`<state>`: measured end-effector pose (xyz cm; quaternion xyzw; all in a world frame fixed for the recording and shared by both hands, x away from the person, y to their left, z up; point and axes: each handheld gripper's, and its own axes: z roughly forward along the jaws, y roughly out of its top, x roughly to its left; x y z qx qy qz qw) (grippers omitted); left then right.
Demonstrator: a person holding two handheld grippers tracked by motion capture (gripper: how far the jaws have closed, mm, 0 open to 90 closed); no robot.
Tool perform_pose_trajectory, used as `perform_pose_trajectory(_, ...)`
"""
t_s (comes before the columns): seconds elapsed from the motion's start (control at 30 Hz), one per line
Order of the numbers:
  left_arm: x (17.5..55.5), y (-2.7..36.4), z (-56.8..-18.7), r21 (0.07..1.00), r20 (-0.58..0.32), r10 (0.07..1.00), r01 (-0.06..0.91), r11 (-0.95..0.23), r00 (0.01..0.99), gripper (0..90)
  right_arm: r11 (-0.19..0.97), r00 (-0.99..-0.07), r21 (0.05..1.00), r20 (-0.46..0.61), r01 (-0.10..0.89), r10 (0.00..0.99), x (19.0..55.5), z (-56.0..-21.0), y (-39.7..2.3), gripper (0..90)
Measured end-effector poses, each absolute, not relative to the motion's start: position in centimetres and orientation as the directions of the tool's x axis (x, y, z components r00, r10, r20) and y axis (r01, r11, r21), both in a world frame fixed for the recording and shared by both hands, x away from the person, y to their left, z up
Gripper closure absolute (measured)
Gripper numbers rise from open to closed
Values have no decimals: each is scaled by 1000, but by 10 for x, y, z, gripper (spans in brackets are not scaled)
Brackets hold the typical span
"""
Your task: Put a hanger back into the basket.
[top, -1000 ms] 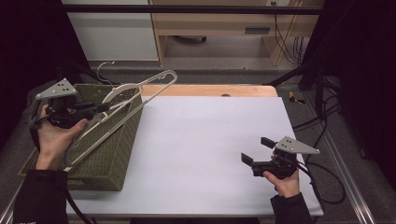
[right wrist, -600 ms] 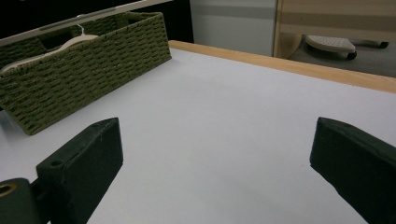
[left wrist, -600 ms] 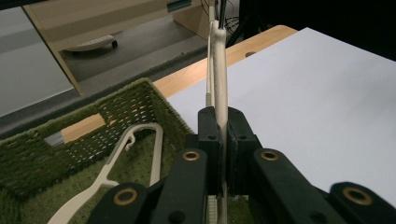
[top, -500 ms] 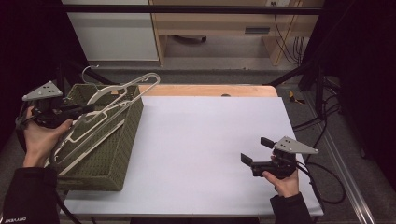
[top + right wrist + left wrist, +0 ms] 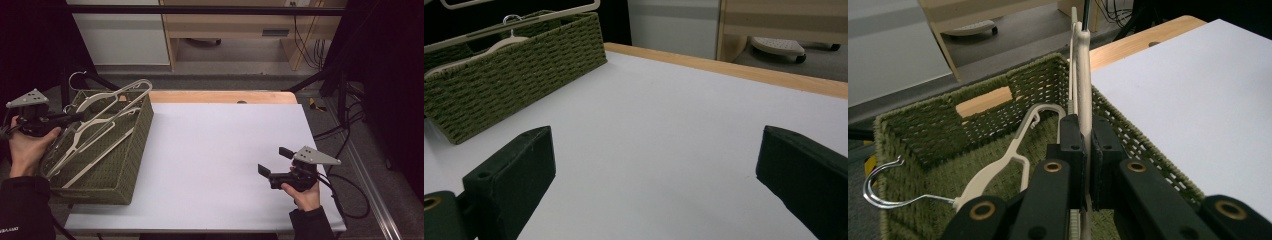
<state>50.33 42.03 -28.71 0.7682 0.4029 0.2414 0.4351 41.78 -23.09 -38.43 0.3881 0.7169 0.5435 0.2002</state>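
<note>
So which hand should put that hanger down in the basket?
The left. Its tool is shut on the cream hanger, right over the green woven basket. The right tool sits open and empty on the far side of the white table.

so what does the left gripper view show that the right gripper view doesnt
Left gripper view: the left gripper shut on a cream hanger, plus a second hanger with a metal hook lying inside the basket.

Right gripper view: the right gripper, jaws wide open with nothing between them, over bare white tabletop, and a pale wheeled base on the floor beyond.

Both: the green woven basket, the white table surface and its wooden edge.
</note>
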Motion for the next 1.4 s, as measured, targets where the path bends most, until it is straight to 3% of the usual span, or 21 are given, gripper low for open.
perform_pose_trajectory(0.43,501,441,-302,842,-3,844,457,-287,536,865,108,-615,934,135,342,776,418,-385,-232,31)
perform_pose_trajectory(1.17,511,433,-361,778,-128,863,589,-218,489,860,110,-622,932,139,345,770,419,-386,-230,35)
perform_pose_trajectory(1.4,513,433,-364,771,-55,921,602,-207,386,835,111,-622,931,140,347,770,419,-386,-230,35)
